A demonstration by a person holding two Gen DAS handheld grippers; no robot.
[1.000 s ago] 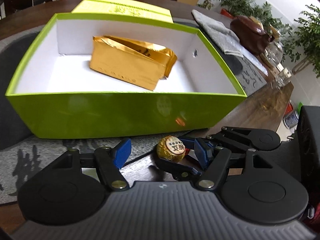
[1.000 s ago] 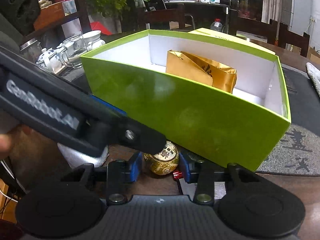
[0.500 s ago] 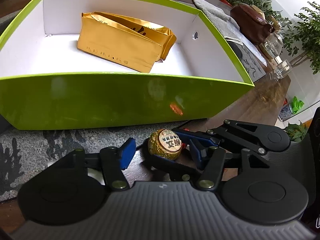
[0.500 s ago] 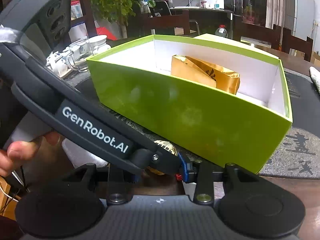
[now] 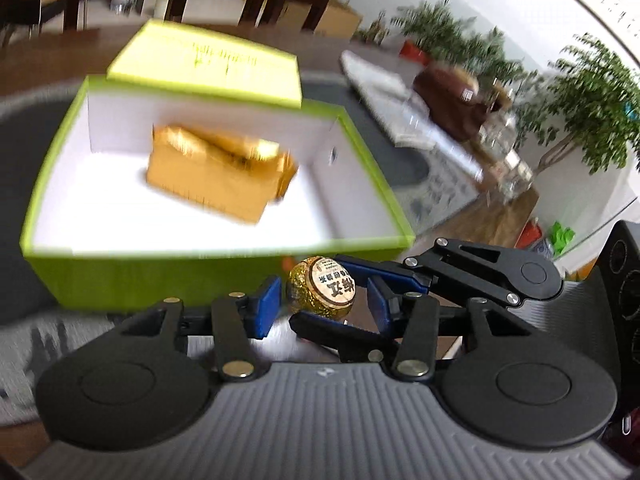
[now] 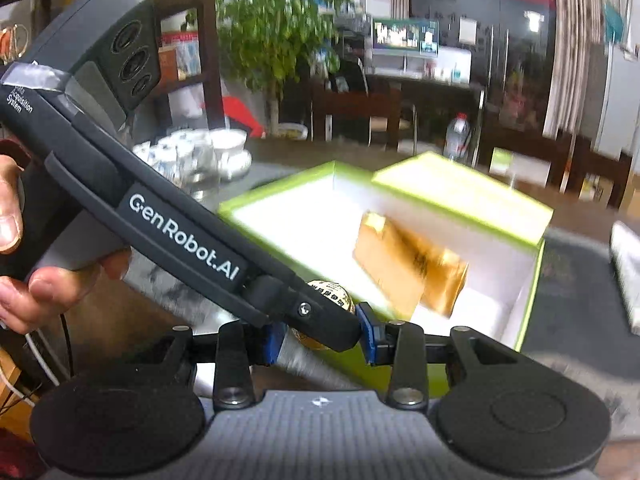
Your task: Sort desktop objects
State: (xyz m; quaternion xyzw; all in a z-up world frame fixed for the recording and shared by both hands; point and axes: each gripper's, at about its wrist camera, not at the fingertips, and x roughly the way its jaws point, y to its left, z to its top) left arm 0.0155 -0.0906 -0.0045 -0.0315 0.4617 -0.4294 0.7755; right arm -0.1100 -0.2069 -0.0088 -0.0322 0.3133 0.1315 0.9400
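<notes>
Left wrist view: the left gripper (image 5: 322,310) points level toward the green box (image 5: 120,276), its blue pads (image 5: 264,306) spread wide, with a clear gap on each side of the gold foil ball (image 5: 320,290) that sits between them. The right gripper (image 5: 318,290) reaches in from the right, rolled so its fingers lie one above and one below the ball. The upper blue finger presses the ball's top edge, the lower black finger sits under it, and so this claw has the ball pinched. The ball hangs in front of the box's near wall, close to its rim and outside the box. Its round paper label carries dark Chinese characters that I cannot read with certainty. Inside the white-lined box lies a gold foil packet (image 5: 216,176), and a green lid (image 5: 208,64) leans behind the back wall, both blurred, so the lid's print is unreadable. In the right wrist view a hand (image 6: 24,272) grips the left tool's handle at the left edge, and the tool slants down to the ball. Its side reads "GenRobot.AI", with "Acquisition System" in small print near the taped upper end.
</notes>
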